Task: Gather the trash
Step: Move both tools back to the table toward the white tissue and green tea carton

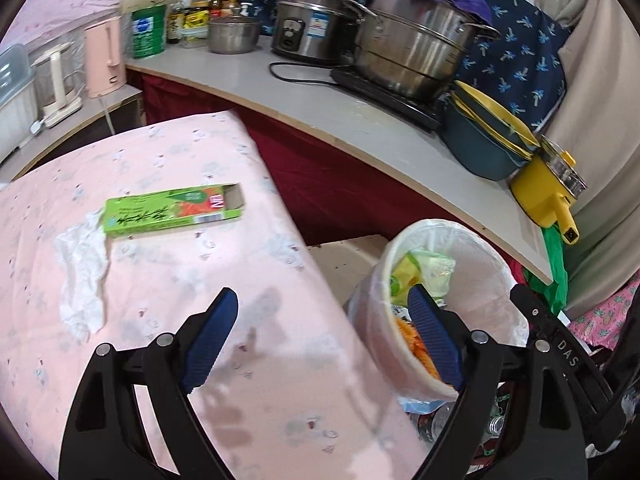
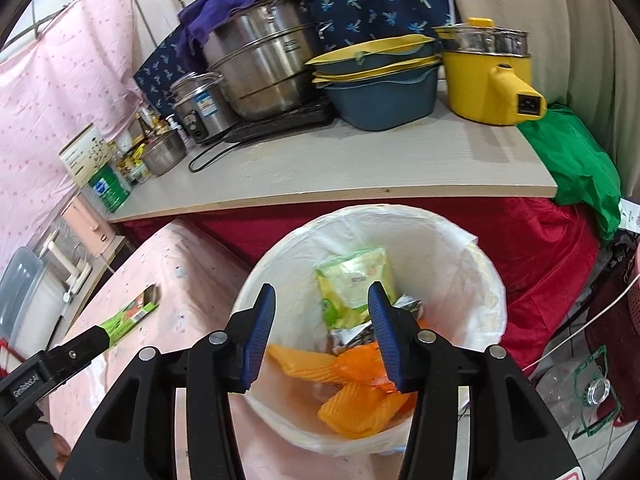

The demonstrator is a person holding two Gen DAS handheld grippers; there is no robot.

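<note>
A green carton (image 1: 174, 210) lies open-ended on the pink tablecloth (image 1: 160, 300), with a crumpled white tissue (image 1: 82, 276) just left of it. My left gripper (image 1: 324, 328) is open and empty, over the table's right edge, nearer than the carton. A white-lined trash bin (image 2: 476, 280) stands to the right of the table and holds a yellow-green packet (image 2: 352, 284) and orange wrappers (image 2: 352, 396). My right gripper (image 2: 322, 332) is open and empty, directly above the bin's mouth. The bin also shows in the left wrist view (image 1: 480, 264), and the carton in the right wrist view (image 2: 128, 314).
A grey counter (image 1: 360, 128) behind holds steel pots (image 1: 416, 48), a rice cooker (image 1: 308, 24), blue-yellow basins (image 1: 488, 140), a yellow pot (image 1: 548, 192), jars and a pink kettle (image 1: 104, 56). A red cloth (image 2: 552, 256) hangs below. Clear bottles (image 2: 576, 392) lie on the floor by the bin.
</note>
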